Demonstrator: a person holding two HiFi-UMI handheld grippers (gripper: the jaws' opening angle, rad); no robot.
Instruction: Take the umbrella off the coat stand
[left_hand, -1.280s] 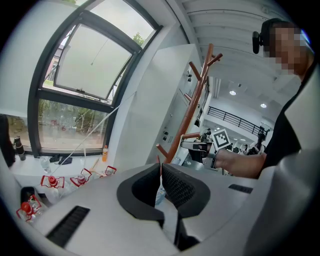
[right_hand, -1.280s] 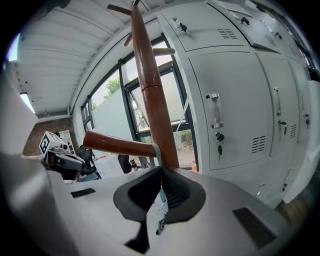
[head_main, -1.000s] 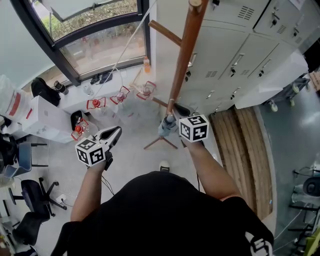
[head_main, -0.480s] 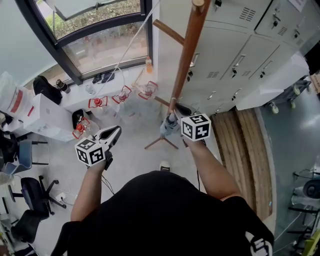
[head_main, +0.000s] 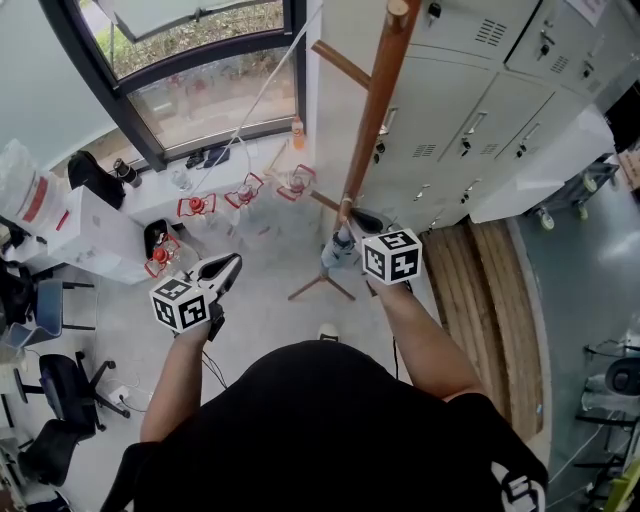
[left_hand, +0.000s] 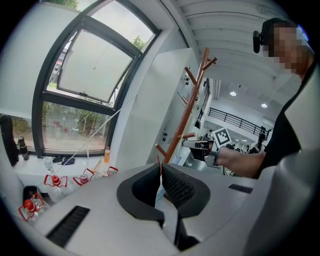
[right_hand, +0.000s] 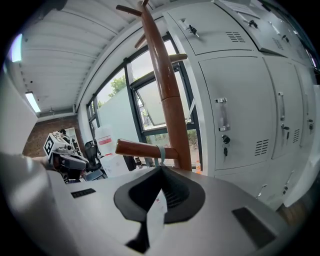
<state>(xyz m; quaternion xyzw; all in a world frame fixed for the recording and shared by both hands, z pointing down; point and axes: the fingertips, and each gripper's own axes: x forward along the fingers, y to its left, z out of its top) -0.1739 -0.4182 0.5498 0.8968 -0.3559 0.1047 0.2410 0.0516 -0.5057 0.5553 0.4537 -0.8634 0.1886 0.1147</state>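
Note:
The brown wooden coat stand (head_main: 368, 110) rises in front of me, with a lower peg (right_hand: 142, 148) sticking out to the left. A pale teal strap (right_hand: 160, 154) loops over that peg and runs down into my right gripper (right_hand: 161, 169), which is shut on it. In the head view the folded blue-grey umbrella (head_main: 336, 252) hangs below the peg, beside the right gripper (head_main: 358, 220). A white tag (right_hand: 157, 206) shows between the right pads. My left gripper (head_main: 228, 268) is held off to the left, away from the stand, shut (left_hand: 160, 167) with nothing in it.
Grey lockers (head_main: 480, 100) stand right behind the stand. A large window (head_main: 200, 90) fills the left. Red-capped bottles in wire carriers (head_main: 195, 207) sit on the floor below it. Wooden planks (head_main: 490, 300) lie at the right, office chairs (head_main: 60, 390) at the far left.

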